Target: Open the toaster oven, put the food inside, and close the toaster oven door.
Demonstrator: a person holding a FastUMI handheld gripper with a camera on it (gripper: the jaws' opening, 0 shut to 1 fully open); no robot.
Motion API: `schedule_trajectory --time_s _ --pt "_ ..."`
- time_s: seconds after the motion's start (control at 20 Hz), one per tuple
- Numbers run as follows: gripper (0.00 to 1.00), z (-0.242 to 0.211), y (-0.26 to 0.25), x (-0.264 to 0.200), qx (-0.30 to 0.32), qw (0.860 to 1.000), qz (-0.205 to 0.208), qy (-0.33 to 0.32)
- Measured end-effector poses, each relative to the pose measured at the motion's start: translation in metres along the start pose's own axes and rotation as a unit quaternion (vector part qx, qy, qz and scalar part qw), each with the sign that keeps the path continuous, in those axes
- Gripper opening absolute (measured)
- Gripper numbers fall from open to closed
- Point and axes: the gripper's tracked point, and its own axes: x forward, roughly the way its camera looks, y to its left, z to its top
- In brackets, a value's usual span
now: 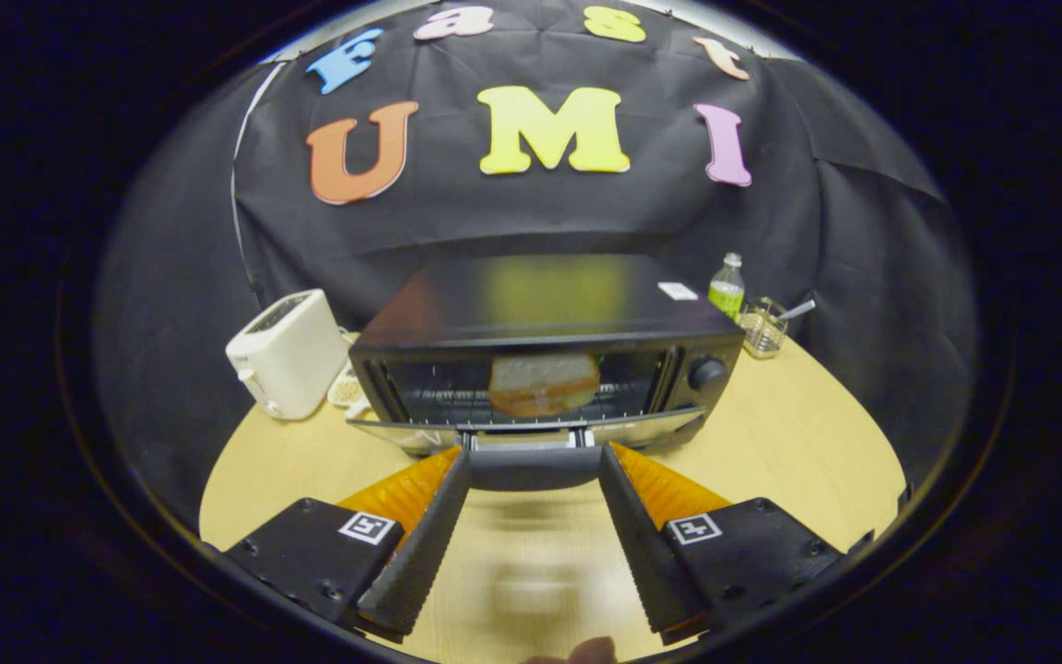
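A black toaster oven point(545, 309) stands on the round wooden table point(798, 443), straight ahead of me. Its glass door point(651, 426) hangs down toward me, nearly flat. On the rack inside lies a sandwich of white bread point(545, 383). The door's dark handle point(533, 467) sits right between my fingertips. My gripper point(533, 461) is open wide, one finger at each end of the handle; I cannot tell whether they touch it.
A white pop-up toaster point(287, 355) stands left of the oven. Behind the oven's right corner are a small bottle with green liquid point(726, 288) and a wire basket point(760, 330). The oven's knob point(706, 373) is on its right front.
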Motion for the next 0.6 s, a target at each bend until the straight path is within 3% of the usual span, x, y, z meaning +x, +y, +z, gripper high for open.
schedule_trajectory --time_s 0.6 --pt "0.92 0.178 -0.017 -0.152 -0.003 0.989 0.023 -0.147"
